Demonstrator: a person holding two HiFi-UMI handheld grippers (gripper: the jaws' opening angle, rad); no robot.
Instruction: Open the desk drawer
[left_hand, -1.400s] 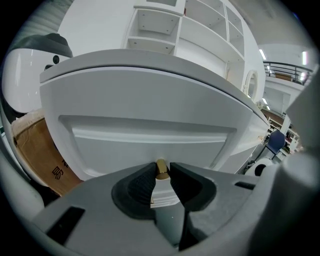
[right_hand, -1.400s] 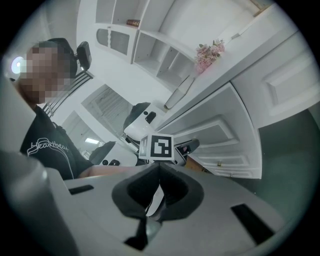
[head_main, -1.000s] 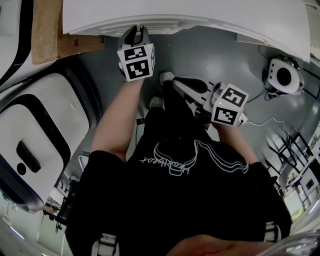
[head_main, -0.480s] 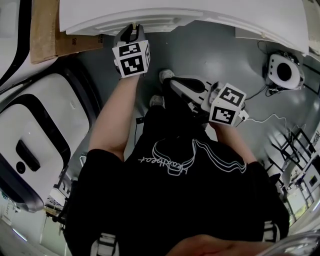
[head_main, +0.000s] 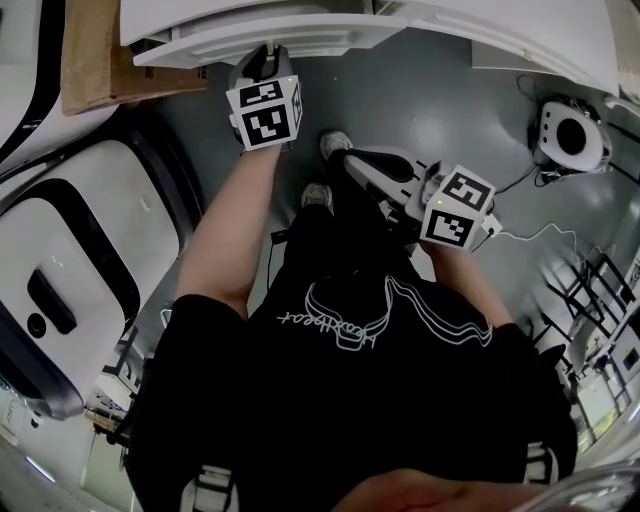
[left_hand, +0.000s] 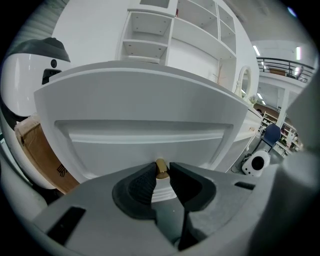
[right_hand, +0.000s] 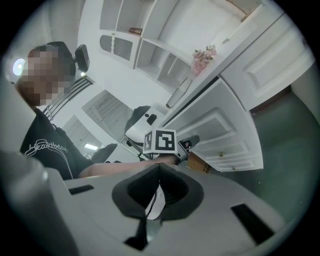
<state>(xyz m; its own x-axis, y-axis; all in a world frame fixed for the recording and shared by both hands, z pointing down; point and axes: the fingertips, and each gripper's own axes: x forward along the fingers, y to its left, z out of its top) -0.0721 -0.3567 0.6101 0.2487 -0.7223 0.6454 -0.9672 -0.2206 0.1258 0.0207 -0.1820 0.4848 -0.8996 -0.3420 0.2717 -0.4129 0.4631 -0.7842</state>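
At left gripper (left_hand: 161, 172), drawer knob (left_hand: 160, 165) outward

Two tongs: the left tongs (left_hand: 161, 172) and the right tongs (right_hand: 159, 170). Each carries one marker cube, so two cubes (head_main: 265, 113). One drawer (left_hand: 145, 115) with one brass knob (left_hand: 160, 168). One cardboard box (head_main: 95, 60), one round white device (head_main: 568, 135), two shoes (head_main: 334, 146), one person (head_main: 370, 400).

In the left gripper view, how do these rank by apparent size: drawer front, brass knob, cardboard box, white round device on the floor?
1. drawer front, spans most of the view
2. cardboard box, partly hidden at the left
3. white round device, far off, so it looks small
4. brass knob, smallest, though nearest the camera
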